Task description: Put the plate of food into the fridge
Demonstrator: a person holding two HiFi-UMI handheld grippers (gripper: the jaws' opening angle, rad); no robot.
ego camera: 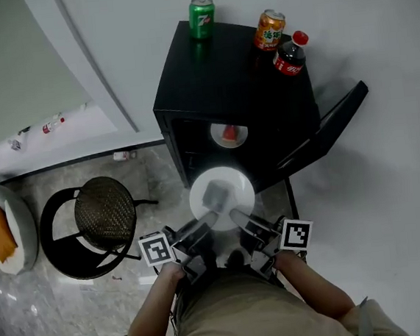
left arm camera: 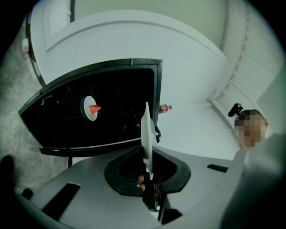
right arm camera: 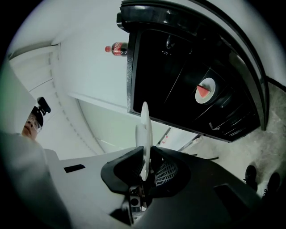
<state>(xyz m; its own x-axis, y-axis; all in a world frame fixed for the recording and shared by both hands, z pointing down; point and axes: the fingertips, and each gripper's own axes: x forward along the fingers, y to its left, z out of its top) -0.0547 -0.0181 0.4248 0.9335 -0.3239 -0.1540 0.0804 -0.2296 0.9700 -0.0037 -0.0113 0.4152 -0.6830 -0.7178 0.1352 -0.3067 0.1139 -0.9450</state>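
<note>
Domestic-style room, possibly staged: black mini fridge (ego camera: 221, 88) on marble-look floor (ego camera: 39, 313); soft-drink cans (ego camera: 201, 17) atop fridge; wicker stool (ego camera: 105, 209) left of fridge.

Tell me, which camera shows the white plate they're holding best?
The head view: it looks down on the plate, showing its whole round face and the food on it. Both gripper views show it only edge-on, as a thin white sliver.
</note>
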